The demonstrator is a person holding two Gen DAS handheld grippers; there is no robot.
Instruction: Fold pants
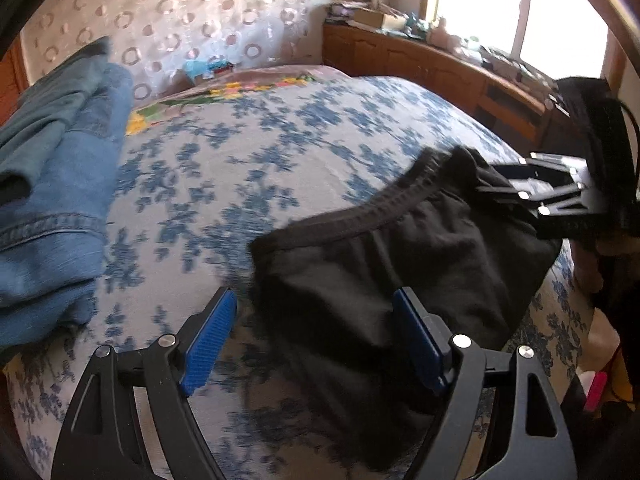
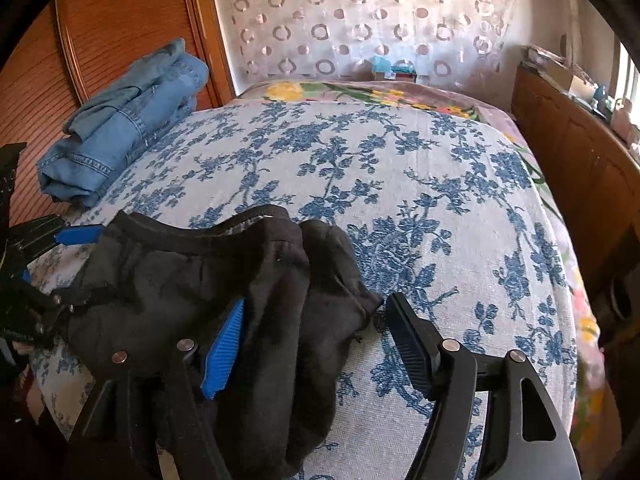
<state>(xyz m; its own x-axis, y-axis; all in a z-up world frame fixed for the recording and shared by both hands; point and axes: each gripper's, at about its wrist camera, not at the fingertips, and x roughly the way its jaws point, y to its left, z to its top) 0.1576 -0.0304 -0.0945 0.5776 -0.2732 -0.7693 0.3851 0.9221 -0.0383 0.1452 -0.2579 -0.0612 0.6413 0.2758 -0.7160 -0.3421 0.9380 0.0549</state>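
Nearest, left gripper [image 1: 314, 344] with jaws spread wide, blue pads [image 1: 208, 344] well apart, nothing pinched between them; black pants [image 1: 384, 280] lying under and just ahead of the right-hand finger, bare bedspread under the left-hand one. Likewise right gripper [image 2: 316, 344] wide open — its blue pad [image 2: 224, 354] pressed against a fold of the black pants [image 2: 208, 280], its other finger out over bare cloth, no grip closed on anything. Seen from the left wrist, right gripper [image 1: 532, 196] hovering at the far right corner of the garment, whether touching it or not hard to tell.

Pants bunched in a loose heap at the near edge of the bed [image 1: 280, 152], ribbed waistband [image 1: 392, 200] curving across the top toward the middle of the mattress, lower part draped over the front edge. Right hem of the heap ending just short of the right gripper's outer finger.

Beyond the waistband — a broad open stretch of blue-flowered bedspread [image 2: 400, 168], flat and unoccupied up to a strip of pink floral blanket [image 2: 360, 90] near the head.

Along the left edge, a pile of blue denim [image 2: 124, 128], well apart from the pants, hard against the wooden wardrobe [image 2: 108, 28]. On the right, a wooden cabinet [image 2: 580, 160] running along the bed's side, cluttered on top, a bright window [image 1: 516, 8] above it. Farthest back, a wall hanging with ring pattern [image 2: 360, 20] and small items at the head of the bed.
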